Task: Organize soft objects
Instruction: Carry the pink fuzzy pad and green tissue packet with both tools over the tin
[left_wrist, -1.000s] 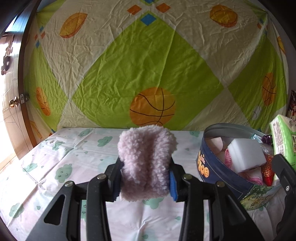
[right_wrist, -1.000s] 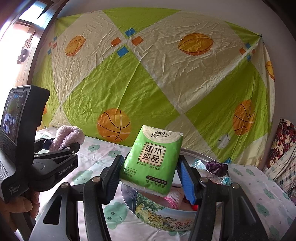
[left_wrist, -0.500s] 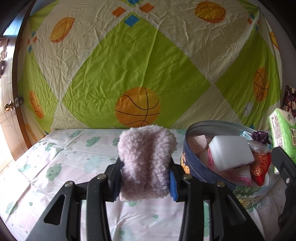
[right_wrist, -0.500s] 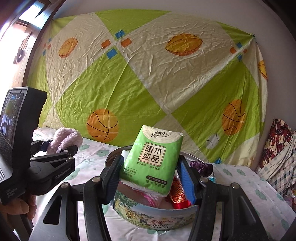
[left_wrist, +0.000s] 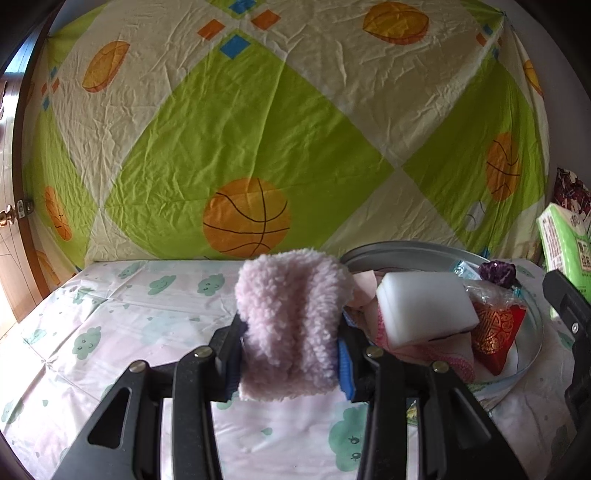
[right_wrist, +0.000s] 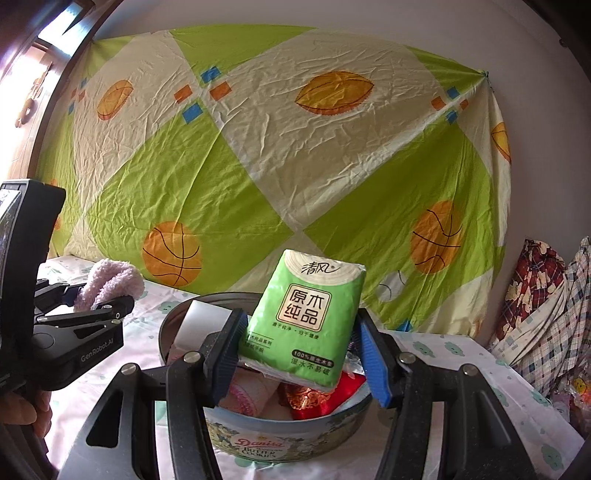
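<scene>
My left gripper (left_wrist: 290, 354) is shut on a fluffy pale pink cloth (left_wrist: 291, 325), held above the bed just left of the round cookie tin (left_wrist: 436, 249). The cloth also shows in the right wrist view (right_wrist: 110, 282), with the left gripper (right_wrist: 85, 314) beside the tin. My right gripper (right_wrist: 301, 354) is shut on a green tissue pack (right_wrist: 306, 317) held over the tin (right_wrist: 288, 439). The pack shows at the right edge of the left wrist view (left_wrist: 565, 251). The tin holds a white sponge (left_wrist: 424, 310), a red pouch (left_wrist: 496, 328) and pink items.
The bed has a white sheet with green cloud prints (left_wrist: 129, 325). A green and cream basketball sheet (right_wrist: 258, 166) hangs behind. Patterned clothes (right_wrist: 543, 306) pile at the right. A wooden door (left_wrist: 11, 221) is at the left.
The left gripper has moved right with the pink cloth, closer to the tin. The right gripper has moved with the tissue pack to over the tin's opening.
</scene>
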